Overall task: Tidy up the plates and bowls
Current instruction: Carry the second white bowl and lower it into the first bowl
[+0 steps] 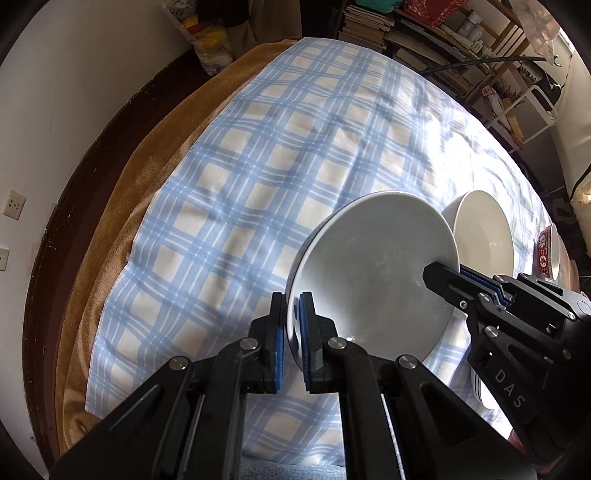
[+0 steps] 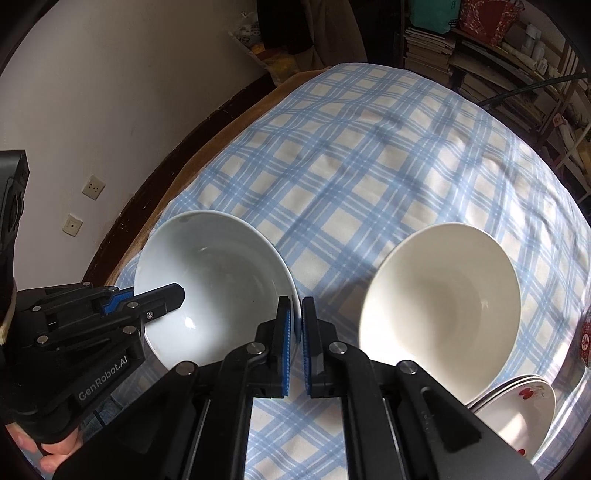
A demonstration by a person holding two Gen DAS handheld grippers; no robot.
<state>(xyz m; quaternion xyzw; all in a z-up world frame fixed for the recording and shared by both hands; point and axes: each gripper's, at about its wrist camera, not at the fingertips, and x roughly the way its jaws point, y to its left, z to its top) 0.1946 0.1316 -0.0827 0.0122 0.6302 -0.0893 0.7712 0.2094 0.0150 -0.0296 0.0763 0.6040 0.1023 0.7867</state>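
A pale blue-white bowl (image 1: 373, 273) is held between both grippers above the checked tablecloth. My left gripper (image 1: 293, 317) is shut on its left rim. My right gripper (image 2: 296, 325) is shut on its right rim; it also shows in the left wrist view (image 1: 448, 275). In the right wrist view the same bowl (image 2: 218, 280) shows with the left gripper (image 2: 162, 295) clamped on its far rim. A cream bowl (image 2: 443, 302) stands to the right; it also shows in the left wrist view (image 1: 484, 229). Stacked small plates (image 2: 517, 410) with red marks lie beside it.
The blue checked tablecloth (image 1: 258, 166) covers a table with a brown blanket (image 1: 122, 206) at its left edge. A white wall (image 1: 55, 110) lies left. Shelves of books (image 1: 424, 33) stand behind. A red-patterned bowl (image 1: 548, 254) sits at the far right.
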